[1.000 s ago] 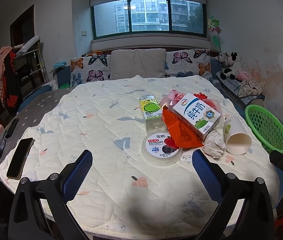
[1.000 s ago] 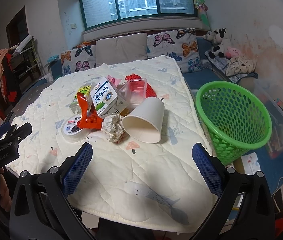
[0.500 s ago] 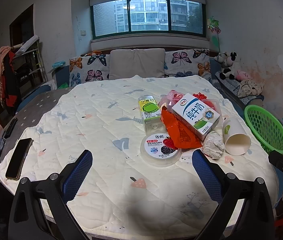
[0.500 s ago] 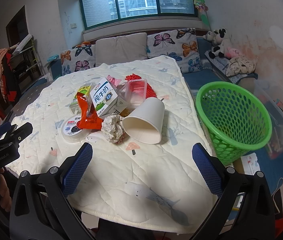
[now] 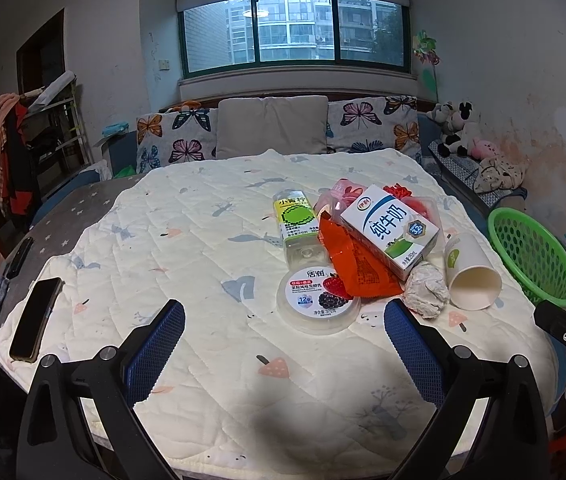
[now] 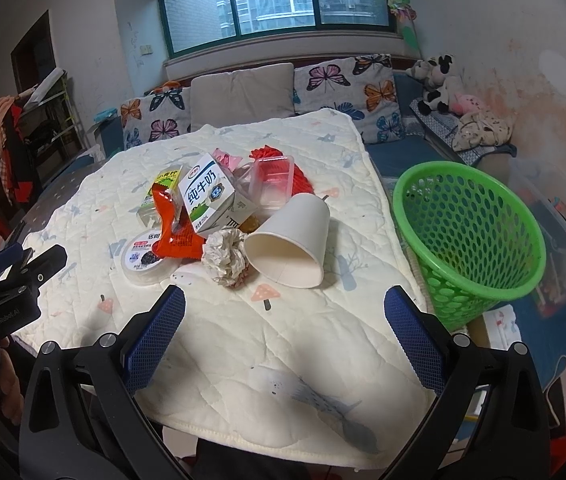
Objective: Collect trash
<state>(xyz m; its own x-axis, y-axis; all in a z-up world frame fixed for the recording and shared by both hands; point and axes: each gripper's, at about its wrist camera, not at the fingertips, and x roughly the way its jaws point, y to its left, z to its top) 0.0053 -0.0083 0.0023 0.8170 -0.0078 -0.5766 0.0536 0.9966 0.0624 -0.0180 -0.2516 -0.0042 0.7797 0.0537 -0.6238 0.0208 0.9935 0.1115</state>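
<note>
Little changes from the earlier frames: both views drift slightly, the trash pile sitting a touch lower and nearer in the left view, and no item is displaced. Left gripper and right gripper each hover above the near edge of the quilted table cover, jaws spread wide apart and holding nothing, a posture that suits a survey of the heap before a first pick. All the trash lies clustered at the right of the cover: a milk carton propped on an orange wrapper, a drink bottle on its side, a round yogurt lid, a crumpled paper ball and a tipped paper cup with its mouth toward the near edge. Beside the table's right edge stands the green basket (judged to be the destination), placed where a short carry clears the edge. Only the right view shows the basket's full depth and apparently empty interior, and a clear plastic box over red netting behind the carton; the left view shows merely a slice of its rim but alone reveals a phone at the far-left edge, which is not trash.
</note>
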